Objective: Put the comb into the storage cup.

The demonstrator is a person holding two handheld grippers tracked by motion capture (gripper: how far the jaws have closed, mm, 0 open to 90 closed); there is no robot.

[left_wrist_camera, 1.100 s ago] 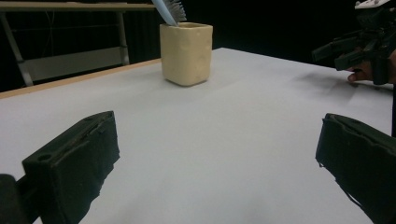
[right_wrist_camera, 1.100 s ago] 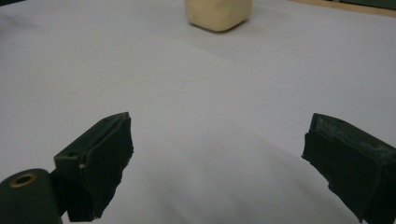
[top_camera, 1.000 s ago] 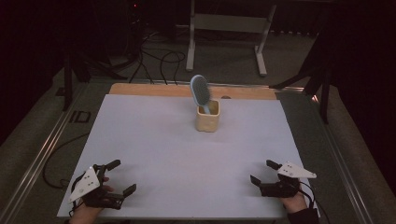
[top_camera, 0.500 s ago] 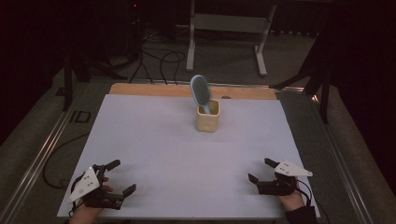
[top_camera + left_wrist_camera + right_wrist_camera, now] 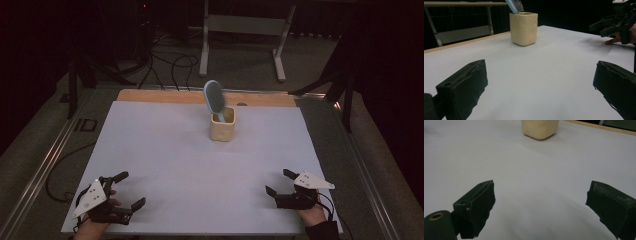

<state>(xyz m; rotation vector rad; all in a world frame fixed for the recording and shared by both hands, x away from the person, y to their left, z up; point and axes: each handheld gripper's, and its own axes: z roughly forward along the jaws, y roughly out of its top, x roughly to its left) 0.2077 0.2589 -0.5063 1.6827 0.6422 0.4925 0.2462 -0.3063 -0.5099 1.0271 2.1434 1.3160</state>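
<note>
A cream square cup (image 5: 222, 125) stands upright near the far middle of the white table sheet (image 5: 165, 150), with a light-blue hairbrush (image 5: 214, 97) standing head-up in it. The cup (image 5: 523, 28) and the brush bristles (image 5: 515, 5) appear ahead in the left gripper view; the cup's base (image 5: 540, 128) is at the top of the right gripper view. My left gripper (image 5: 127, 190) rests open at the near left corner. My right gripper (image 5: 279, 183) rests open at the near right, and is seen afar as the right gripper (image 5: 602, 26). Nothing lies between either pair of jaws.
A wooden strip (image 5: 165, 96) borders the table's far edge. Beyond it stand a metal frame stand (image 5: 245, 30) and loose cables (image 5: 165, 65) on the floor. A metal rail (image 5: 45, 160) runs along the table's left side.
My right gripper has slid slightly toward the near edge. The left gripper, cup and brush have stayed put.
</note>
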